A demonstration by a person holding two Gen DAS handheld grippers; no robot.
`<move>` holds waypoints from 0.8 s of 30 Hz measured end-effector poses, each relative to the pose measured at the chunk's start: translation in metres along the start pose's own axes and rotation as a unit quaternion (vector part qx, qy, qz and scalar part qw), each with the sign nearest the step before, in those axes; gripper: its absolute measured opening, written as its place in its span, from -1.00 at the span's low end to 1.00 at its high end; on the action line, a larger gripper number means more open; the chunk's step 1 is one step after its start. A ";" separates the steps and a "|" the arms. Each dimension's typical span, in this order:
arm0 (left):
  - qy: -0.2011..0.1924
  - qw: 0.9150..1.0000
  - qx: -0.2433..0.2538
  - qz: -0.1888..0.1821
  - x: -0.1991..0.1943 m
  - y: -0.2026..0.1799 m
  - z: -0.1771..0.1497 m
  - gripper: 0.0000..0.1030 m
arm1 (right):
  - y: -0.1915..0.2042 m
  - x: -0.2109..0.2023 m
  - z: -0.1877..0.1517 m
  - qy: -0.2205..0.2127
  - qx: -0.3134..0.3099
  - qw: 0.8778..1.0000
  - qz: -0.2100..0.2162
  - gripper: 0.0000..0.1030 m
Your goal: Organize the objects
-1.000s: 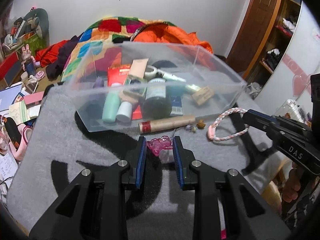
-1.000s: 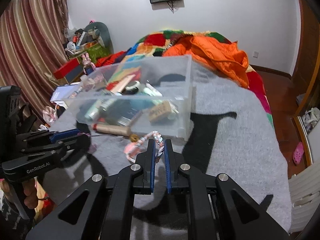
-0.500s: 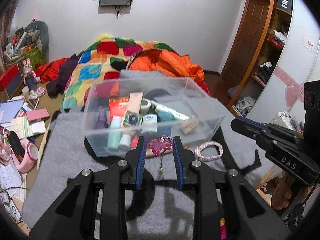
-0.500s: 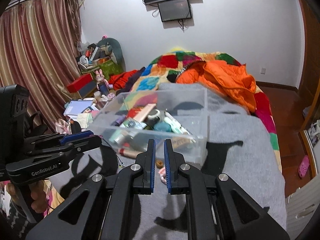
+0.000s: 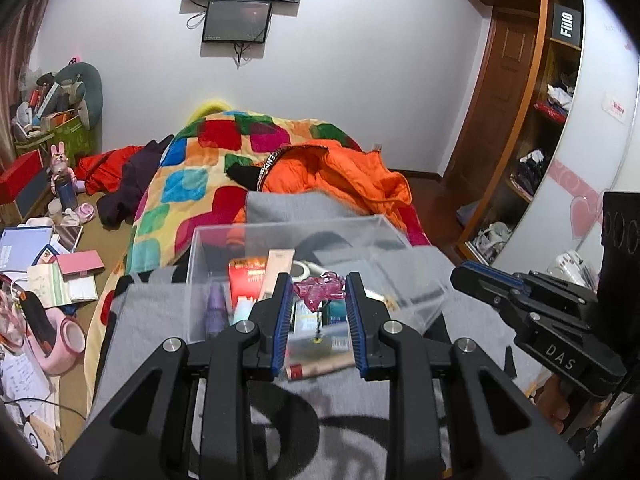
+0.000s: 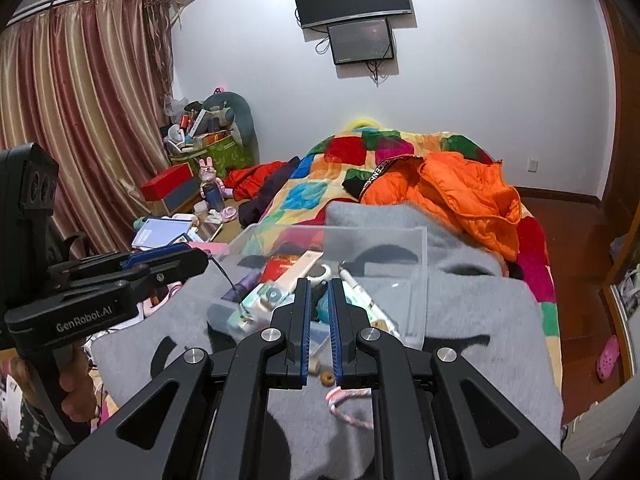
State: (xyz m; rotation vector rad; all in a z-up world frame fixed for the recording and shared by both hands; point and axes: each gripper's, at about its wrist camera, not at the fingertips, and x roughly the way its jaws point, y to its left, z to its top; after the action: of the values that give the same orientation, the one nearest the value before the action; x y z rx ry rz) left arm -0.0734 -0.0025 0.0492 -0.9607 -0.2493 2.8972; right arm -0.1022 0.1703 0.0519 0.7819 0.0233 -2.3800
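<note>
My left gripper (image 5: 317, 286) is shut on a pink translucent charm (image 5: 319, 288) with a small chain dangling, held in the air above the clear plastic bin (image 5: 416, 300) of bottles and tubes on the grey blanket. My right gripper (image 6: 319, 286) is nearly closed and empty, held above the bin (image 6: 416, 280). A pink and white rope bracelet (image 6: 347, 406) and a small brown bead (image 6: 327, 379) lie on the blanket below it. A brown tube (image 5: 320, 368) lies in front of the bin. The left gripper shows at the left in the right wrist view (image 6: 176, 258).
The grey blanket (image 6: 480, 320) covers a bed with a patchwork quilt (image 5: 192, 184) and an orange jacket (image 6: 460, 196). Boxes, books and a pink object clutter the floor at left (image 5: 52, 280). A wooden wardrobe (image 5: 532, 120) stands at right.
Both grippers have risen well above the blanket. The left one closed on the pink charm and lifted it up over the bin. The bracelet stays on the blanket.
</note>
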 end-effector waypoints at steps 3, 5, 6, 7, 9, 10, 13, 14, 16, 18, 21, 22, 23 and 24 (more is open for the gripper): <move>-0.003 1.000 -0.005 -0.001 0.006 0.005 0.007 -0.49 | -0.004 0.006 0.006 0.000 0.000 1.000 -0.002 -0.85; -0.001 1.000 -0.010 -0.002 0.014 0.008 0.010 -0.49 | -0.007 0.011 0.008 0.001 -0.002 1.000 -0.008 -0.85; 0.002 1.000 -0.012 0.000 0.018 0.010 0.011 -0.49 | -0.008 0.013 0.008 0.003 -0.002 1.000 -0.013 -0.85; 0.005 1.000 -0.012 0.002 0.022 0.011 0.011 -0.49 | -0.010 0.016 0.007 0.008 -0.001 1.000 -0.013 -0.85; 0.016 1.000 -0.016 0.005 0.033 0.015 0.010 -0.49 | -0.013 0.019 0.003 0.018 0.005 1.000 -0.013 -0.85; 0.020 1.000 -0.018 0.005 0.037 0.017 0.008 -0.49 | -0.016 0.020 0.000 0.023 0.008 1.000 -0.012 -0.85; 0.039 0.999 -0.032 0.001 0.052 0.024 0.003 -0.49 | -0.022 0.020 -0.011 0.039 0.006 0.999 -0.016 -0.85; 0.044 0.998 -0.036 0.003 0.056 0.027 0.002 -0.49 | -0.024 0.018 -0.016 0.043 0.005 0.999 -0.019 -0.84; 0.048 0.998 -0.040 0.004 0.059 0.029 0.000 -0.49 | -0.029 0.017 -0.024 0.052 0.004 0.998 -0.021 -0.78; 0.047 0.998 -0.043 0.002 0.060 0.030 0.000 -0.49 | -0.035 0.017 -0.035 0.066 0.000 0.997 -0.029 -0.58; 0.043 0.998 -0.042 0.002 0.058 0.029 0.001 -0.49 | -0.047 0.025 -0.053 0.094 0.004 0.995 -0.044 -0.41; 0.043 0.998 -0.041 0.002 0.057 0.029 0.002 -0.49 | -0.052 0.030 -0.059 0.107 0.010 0.993 -0.048 -0.41; 0.043 0.998 -0.039 0.002 0.058 0.028 0.003 -0.49 | -0.055 0.034 -0.062 0.115 0.013 0.992 -0.050 -0.41; 0.044 0.998 -0.035 0.004 0.058 0.026 0.002 -0.49 | -0.059 0.040 -0.067 0.126 0.015 0.990 -0.055 -0.41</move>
State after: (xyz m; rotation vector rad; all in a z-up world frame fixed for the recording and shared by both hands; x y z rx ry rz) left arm -0.1220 -0.0212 0.0118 -1.0994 -0.3446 2.8627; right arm -0.1256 0.2085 -0.0347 1.1175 0.1369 -2.3727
